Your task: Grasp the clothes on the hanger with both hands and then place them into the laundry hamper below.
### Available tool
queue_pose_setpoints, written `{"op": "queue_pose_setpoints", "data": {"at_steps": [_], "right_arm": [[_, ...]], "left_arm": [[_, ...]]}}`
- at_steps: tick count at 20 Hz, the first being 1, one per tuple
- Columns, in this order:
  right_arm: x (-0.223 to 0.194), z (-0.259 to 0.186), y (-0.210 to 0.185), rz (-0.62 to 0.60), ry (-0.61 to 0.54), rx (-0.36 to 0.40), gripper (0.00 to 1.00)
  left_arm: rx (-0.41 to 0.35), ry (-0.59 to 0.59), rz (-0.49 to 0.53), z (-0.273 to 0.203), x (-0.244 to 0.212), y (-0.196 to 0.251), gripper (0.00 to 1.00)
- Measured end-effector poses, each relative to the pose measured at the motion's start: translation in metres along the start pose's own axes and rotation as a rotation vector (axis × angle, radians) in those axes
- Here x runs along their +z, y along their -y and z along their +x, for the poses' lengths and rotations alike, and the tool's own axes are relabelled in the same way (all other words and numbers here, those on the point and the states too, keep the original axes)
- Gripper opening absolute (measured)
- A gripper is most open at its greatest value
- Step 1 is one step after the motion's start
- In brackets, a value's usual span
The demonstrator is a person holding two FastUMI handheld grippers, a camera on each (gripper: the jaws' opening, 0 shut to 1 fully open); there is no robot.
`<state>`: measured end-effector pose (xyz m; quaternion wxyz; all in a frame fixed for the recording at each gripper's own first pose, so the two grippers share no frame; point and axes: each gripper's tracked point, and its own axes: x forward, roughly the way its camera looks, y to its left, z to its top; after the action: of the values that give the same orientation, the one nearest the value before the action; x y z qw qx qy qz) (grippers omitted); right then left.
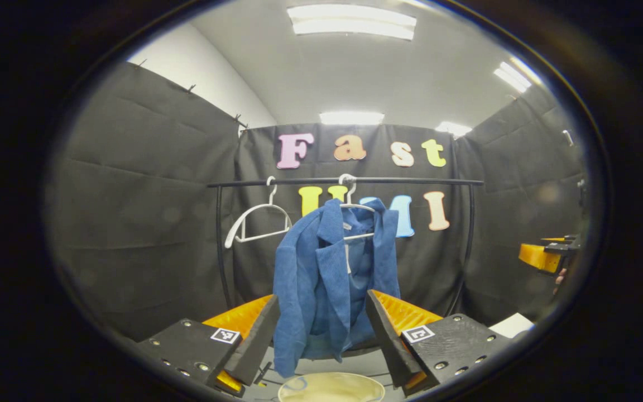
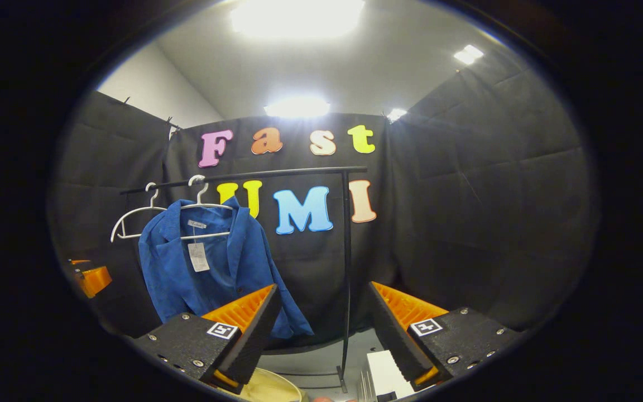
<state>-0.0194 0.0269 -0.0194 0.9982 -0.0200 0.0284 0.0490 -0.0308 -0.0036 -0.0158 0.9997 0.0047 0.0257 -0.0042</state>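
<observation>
A blue jacket hangs on a white hanger near the middle of the black rail, with an empty hanger beside it toward the rail's left end. The left gripper faces the jacket with jaws wide open, not touching it. The right gripper is also open, well apart from it. The hamper's pale rim sits below the jacket

Ribbed matt cloth jacket, smooth white hangers, perhaps plastic, on dark satin rail.
</observation>
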Motion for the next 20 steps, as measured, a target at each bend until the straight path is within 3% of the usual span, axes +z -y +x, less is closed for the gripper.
{"op": "queue_pose_setpoints", "data": {"at_steps": [3, 13, 17, 20], "right_arm": [[0.006, 0.004, -0.009, -0.012, -0.010, 0.027, 0.96], [0.021, 0.050, -0.099, -0.019, -0.089, 0.225, 0.96], [0.032, 0.079, -0.115, -0.005, -0.072, 0.251, 0.96], [0.037, 0.105, -0.132, 0.050, -0.081, 0.284, 0.96]], "left_arm": [[0.010, 0.002, -0.034, -0.001, 0.000, -0.003, 0.89], [0.038, -0.033, -0.136, 0.030, 0.018, -0.008, 0.89], [0.080, -0.045, -0.119, 0.046, 0.029, -0.009, 0.89], [0.086, -0.063, -0.170, 0.062, 0.038, 0.000, 0.89]]}}
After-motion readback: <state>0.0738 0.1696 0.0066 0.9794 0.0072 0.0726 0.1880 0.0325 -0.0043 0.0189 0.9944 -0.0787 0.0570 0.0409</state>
